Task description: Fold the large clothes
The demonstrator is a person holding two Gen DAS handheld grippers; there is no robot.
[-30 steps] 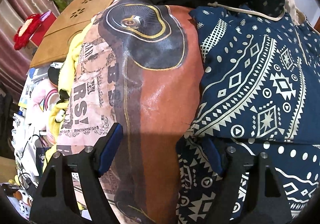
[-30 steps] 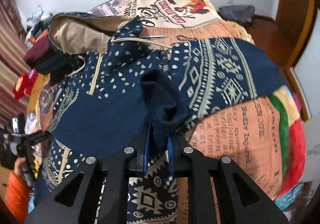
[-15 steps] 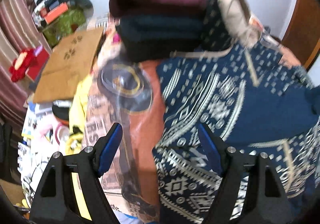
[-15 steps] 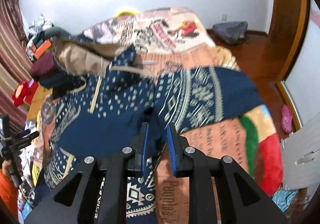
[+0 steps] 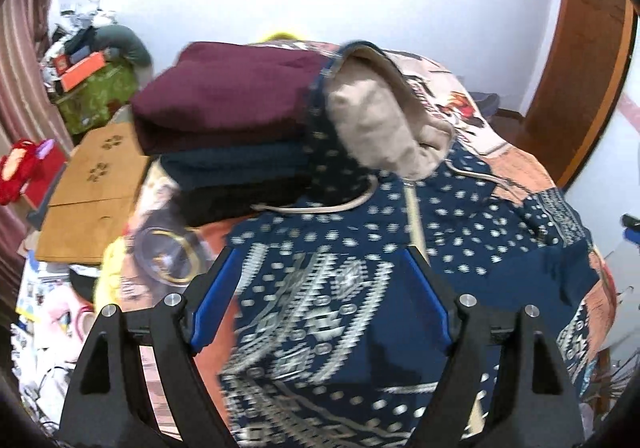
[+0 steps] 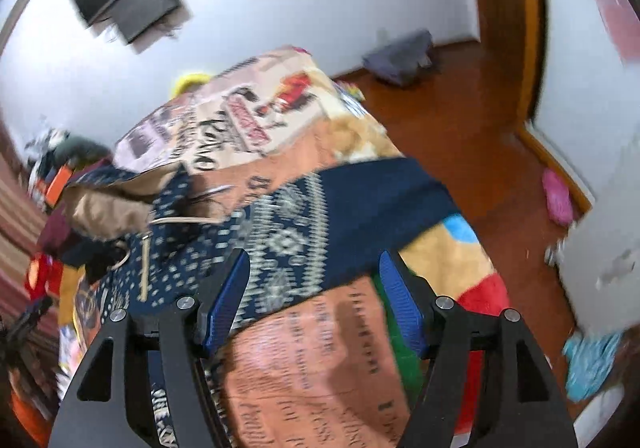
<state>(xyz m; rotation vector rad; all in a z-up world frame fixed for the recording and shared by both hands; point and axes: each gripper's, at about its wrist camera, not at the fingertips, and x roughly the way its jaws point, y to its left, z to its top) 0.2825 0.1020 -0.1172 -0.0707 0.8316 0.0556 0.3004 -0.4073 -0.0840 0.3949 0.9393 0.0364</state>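
Navy patterned hoodie (image 5: pixel 460 232) lies spread on the bedspread (image 6: pixel 304 360), hood against the stack of folded clothes (image 5: pixel 224 120). Your left gripper (image 5: pixel 320 296) and right gripper (image 6: pixel 316 296) hover above it, both spread, holding nothing.

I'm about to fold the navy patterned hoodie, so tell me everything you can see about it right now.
The navy hoodie lies spread front-up on the printed bedspread. It is soft fabric with white dots across the chest and pale geometric bands lower down, a cream zipper and cream drawstrings. Its beige-lined hood leans against a stack of folded clothes. One sleeve stretches out across the bed. Both the left gripper and the right gripper are open above it, holding nothing.
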